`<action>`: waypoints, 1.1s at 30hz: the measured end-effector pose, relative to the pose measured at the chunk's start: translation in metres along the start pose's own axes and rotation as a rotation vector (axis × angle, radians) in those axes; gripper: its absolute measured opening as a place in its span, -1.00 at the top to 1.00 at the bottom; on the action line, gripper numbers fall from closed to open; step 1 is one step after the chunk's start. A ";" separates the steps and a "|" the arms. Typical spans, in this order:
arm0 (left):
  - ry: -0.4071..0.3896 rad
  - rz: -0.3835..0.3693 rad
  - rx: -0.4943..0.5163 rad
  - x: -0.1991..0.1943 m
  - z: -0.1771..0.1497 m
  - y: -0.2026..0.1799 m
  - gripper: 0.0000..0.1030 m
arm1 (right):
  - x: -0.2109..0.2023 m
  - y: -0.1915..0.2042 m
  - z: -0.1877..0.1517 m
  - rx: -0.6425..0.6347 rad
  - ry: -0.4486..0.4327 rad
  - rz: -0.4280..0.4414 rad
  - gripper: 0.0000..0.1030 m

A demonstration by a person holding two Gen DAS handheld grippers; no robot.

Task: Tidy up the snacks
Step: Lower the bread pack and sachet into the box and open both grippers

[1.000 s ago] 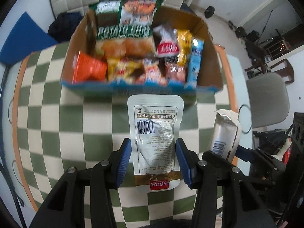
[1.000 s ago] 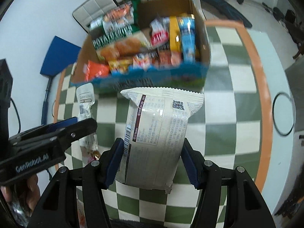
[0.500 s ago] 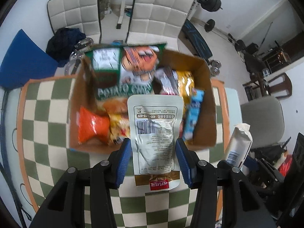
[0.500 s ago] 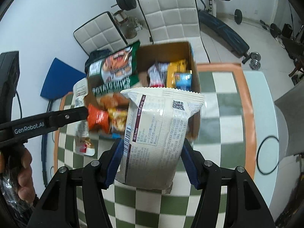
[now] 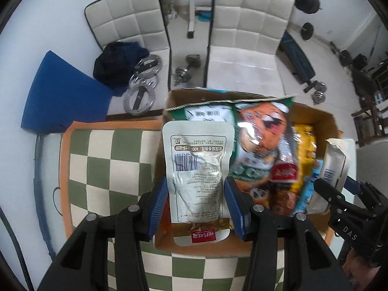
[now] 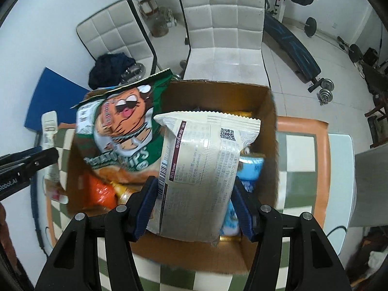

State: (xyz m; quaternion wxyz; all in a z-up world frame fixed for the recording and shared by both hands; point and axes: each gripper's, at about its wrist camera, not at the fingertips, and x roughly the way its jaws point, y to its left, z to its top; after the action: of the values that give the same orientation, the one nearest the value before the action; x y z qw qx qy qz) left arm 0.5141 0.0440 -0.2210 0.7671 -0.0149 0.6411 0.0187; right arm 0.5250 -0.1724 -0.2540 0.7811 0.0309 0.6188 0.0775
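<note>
Checkered table (image 5: pixel 101 169) – cardboard box (image 6: pixel 270 111) sits on it.

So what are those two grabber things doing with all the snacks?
A person is tidying snacks into a cardboard box on a checkered table. The left gripper pinches a white pouch, and the right gripper pinches a cream packet. Both are held over the box, which already has a green chips bag and other snacks inside.

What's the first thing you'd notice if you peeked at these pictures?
The big green chip bag with a cartoon face, standing tall in the cardboard box of snacks. Over the box, the left gripper holds a white pouch and the right gripper a cream packet.
</note>
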 end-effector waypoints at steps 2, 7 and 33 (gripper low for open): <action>0.022 0.007 -0.008 0.011 0.008 0.004 0.13 | 0.014 0.005 0.010 -0.025 0.015 0.001 -0.22; 0.063 0.037 -0.008 0.032 0.022 0.009 0.13 | 0.041 0.017 0.027 -0.094 0.054 -0.031 -0.23; 0.087 0.053 -0.008 0.045 0.042 0.017 -0.20 | 0.079 0.020 0.053 -0.105 0.147 -0.016 -0.47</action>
State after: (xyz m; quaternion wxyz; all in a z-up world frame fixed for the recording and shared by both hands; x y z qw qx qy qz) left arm 0.5623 0.0637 -0.2578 0.7377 -0.0019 0.6739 0.0408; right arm 0.5923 -0.1374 -0.3146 0.7346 -0.0206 0.6699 0.1055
